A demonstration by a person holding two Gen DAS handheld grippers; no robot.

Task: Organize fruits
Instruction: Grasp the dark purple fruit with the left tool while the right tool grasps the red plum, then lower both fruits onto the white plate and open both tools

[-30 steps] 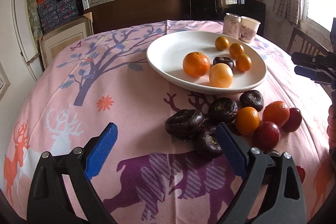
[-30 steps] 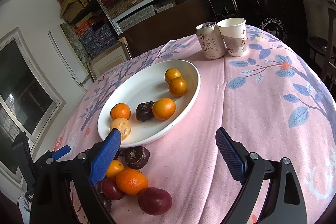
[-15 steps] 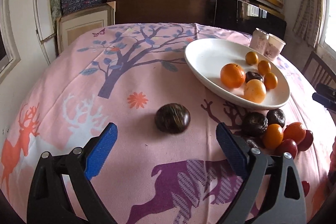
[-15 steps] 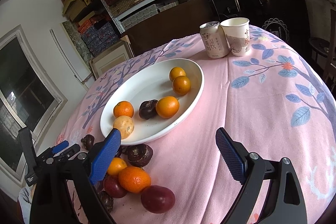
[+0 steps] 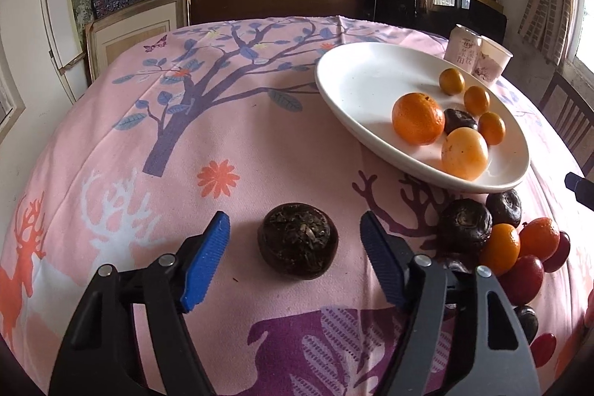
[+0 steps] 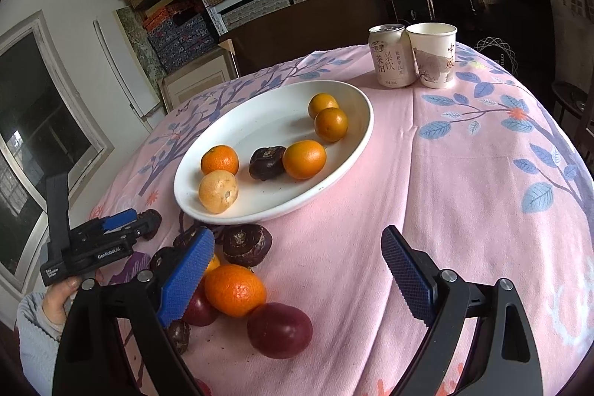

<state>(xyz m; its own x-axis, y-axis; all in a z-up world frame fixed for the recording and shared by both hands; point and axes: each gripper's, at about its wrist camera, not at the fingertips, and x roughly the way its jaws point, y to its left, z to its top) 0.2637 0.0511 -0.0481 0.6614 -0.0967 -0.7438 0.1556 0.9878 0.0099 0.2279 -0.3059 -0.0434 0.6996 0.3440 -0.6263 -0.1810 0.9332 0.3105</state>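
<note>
Lower centre, left view: left tongs [image 5: 293, 247] closing round dark fruit [image 5: 297, 245], pads not touching | right tongs [image 6: 297, 275] wide open, empty

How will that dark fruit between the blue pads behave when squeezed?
The dark fruit is round and squat, so it may roll if nudged off-centre. Its rough, wrinkled skin should grip the ribbed pads well. It looks dried and firm, probably light; the left gripper has just been closing around it.

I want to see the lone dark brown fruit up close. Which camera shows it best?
The left wrist view: the dark brown fruit lies whole and close between the left tongs, untouched. In the right wrist view, it is far off and mostly hidden behind those tongs.
</note>
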